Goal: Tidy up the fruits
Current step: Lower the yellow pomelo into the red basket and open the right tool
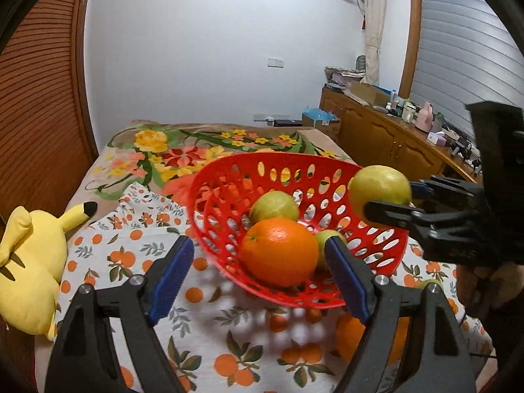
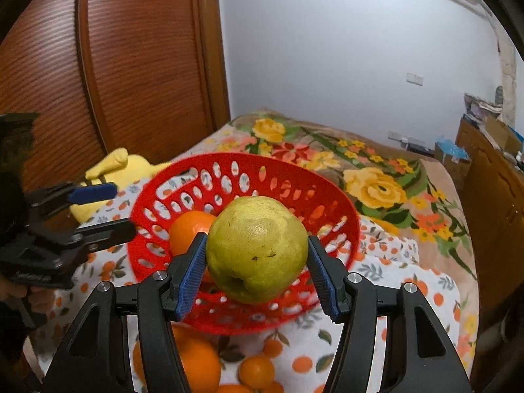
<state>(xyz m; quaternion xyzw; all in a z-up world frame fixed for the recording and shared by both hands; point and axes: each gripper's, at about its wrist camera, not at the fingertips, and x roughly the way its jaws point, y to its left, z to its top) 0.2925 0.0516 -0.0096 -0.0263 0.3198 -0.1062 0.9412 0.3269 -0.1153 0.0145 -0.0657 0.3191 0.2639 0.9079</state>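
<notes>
White walls and a brown slatted wardrobe door (image 2: 131,65) back a bed spread with a floral blanket (image 1: 183,150) and an orange-print cloth (image 1: 209,321). Ahead of the left gripper (image 1: 258,278), whose blue-padded jaws stand wide apart and empty, sits a red perforated plastic basket (image 1: 229,180) holding a round orange (image 1: 278,255) and a yellow-green guava (image 1: 273,206). The right gripper (image 2: 257,271) clamps another yellow-green guava (image 2: 257,249) above the basket's near rim. A yellow plush toy (image 1: 29,268) lies to the left gripper's left.

Glossy red plastic basket (image 1: 386,249) (perforated) on matt printed cloth (image 1: 209,324).
</notes>
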